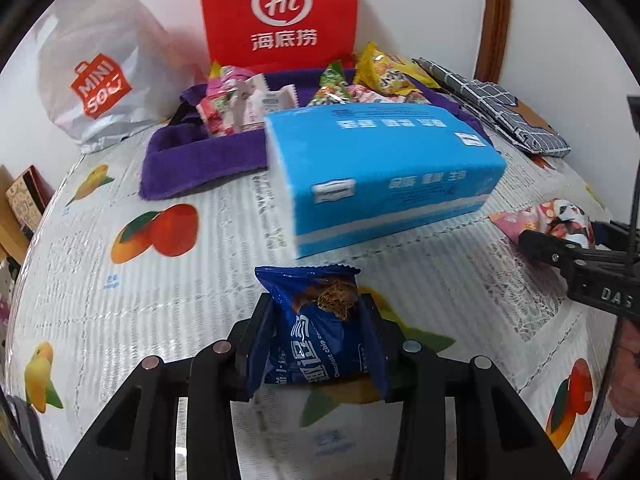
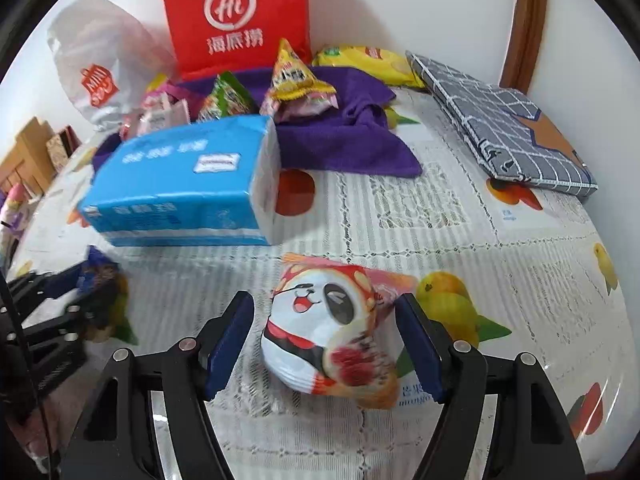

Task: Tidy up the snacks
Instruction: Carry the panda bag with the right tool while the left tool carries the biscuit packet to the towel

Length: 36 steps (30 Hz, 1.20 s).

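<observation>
My left gripper [image 1: 318, 320] is shut on a dark blue chocolate chip cookie packet [image 1: 316, 320], held just above the tablecloth in front of a blue tissue pack [image 1: 380, 168]. My right gripper [image 2: 324, 336] is open with its pads on either side of a panda-print snack packet [image 2: 328, 328] that lies on the tablecloth; the pads do not touch it. That packet also shows at the right of the left wrist view [image 1: 556, 216]. A purple cloth tray [image 1: 200, 160] behind the tissue pack holds several wrapped snacks [image 1: 240, 104]. The left gripper shows blurred in the right wrist view [image 2: 80, 280].
A red paper bag [image 1: 280, 12] and a white Miniso bag [image 1: 100, 80] stand against the back wall. A grey checked folded cloth [image 2: 508, 128] lies at the back right. A yellow snack bag [image 2: 368, 60] lies behind the purple cloth. The table has a fruit-print cover [image 1: 160, 232].
</observation>
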{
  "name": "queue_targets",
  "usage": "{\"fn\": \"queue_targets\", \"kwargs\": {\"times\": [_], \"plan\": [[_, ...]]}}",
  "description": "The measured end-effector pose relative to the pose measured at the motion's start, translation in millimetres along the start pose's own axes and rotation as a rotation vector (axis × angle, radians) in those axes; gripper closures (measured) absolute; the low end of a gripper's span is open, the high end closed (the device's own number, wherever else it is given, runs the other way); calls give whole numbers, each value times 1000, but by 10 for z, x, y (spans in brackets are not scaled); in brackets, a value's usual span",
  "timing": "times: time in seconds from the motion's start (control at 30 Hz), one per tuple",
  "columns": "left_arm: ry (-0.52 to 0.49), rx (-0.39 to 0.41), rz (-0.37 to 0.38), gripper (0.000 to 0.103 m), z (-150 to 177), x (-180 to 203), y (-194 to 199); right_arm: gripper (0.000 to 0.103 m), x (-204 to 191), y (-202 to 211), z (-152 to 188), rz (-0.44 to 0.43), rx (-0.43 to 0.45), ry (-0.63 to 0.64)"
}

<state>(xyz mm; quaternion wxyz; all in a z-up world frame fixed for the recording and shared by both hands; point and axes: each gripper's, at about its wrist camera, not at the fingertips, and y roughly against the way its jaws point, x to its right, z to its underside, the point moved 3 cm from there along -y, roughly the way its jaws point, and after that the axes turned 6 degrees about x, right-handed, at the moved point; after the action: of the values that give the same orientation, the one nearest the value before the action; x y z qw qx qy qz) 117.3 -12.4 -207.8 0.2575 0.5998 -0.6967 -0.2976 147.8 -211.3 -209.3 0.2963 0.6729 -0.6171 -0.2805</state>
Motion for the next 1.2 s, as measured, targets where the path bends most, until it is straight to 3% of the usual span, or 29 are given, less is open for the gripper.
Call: {"fn": "queue_targets", "kwargs": {"times": [0.07,0.2,0.6,0.73,0.9,1.2], "plan": [[17,-9,3,64,6,-64,9,47,20,-32,9,3,-20,-12],[62,-36,27,64,14,-180,44,50,45,32,-2,5,4,-7],[124,-23,89,65,-143,-200,258,51,-51,539,-210,-49,142,38],[162,-9,131,65,-305,-228,375,51,-51,693,-312,-48,191,44],[178,26,128,65,-528,-267,502,51,17,817,-406,-71,219,20],[191,99,126,65,-1109,-301,578,51,5,918,-933,-55,295,58]]}}
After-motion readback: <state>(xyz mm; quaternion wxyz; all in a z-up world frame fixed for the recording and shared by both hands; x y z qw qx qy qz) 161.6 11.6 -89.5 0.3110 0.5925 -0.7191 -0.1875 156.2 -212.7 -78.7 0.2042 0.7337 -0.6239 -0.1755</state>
